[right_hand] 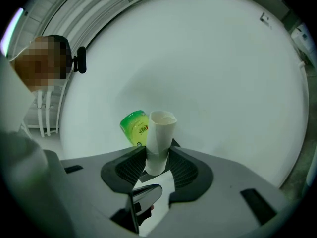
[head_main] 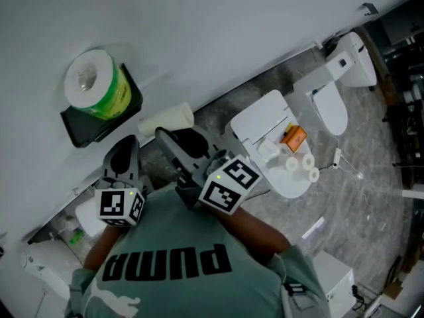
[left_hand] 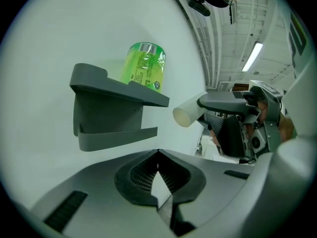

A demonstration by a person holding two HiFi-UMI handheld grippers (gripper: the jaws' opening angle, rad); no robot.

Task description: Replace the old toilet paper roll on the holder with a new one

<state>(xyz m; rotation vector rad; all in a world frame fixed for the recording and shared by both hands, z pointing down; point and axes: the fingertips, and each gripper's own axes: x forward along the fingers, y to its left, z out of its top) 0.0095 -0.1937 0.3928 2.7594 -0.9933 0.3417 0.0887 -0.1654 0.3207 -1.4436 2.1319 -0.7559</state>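
Tube [head_main: 167, 119], the bare core of the old roll, is pinched at its lower end between the jaws of the right gripper [head_main: 173, 141]. In the right gripper view it stands up out of the jaws, which grip only its foot, I think so that it can be carried off without being crushed. In the head view it is close to the wall [head_main: 218, 25], at 4 o'clock from the holder [head_main: 86, 128] and apart from it. The new roll [head_main: 98, 81], in a green wrapper, stands upright on the top shelf of the holder, probably put there to be near at hand. In the left gripper view the lower arm [left_hand: 119, 135] under the shelf is bare, so I judge the old roll is off and the new one not yet mounted. The left gripper [head_main: 124, 144] has its jaws pressed together on nothing and points toward the holder from 5 o'clock. At 2 o'clock in the head view is a toilet [head_main: 329, 108], and nearer a white lid [head_main: 258, 121] with an orange pack [head_main: 293, 138] on it, well apart. Nothing stands between the grippers and the holder; only the wrapper may hinder mounting.
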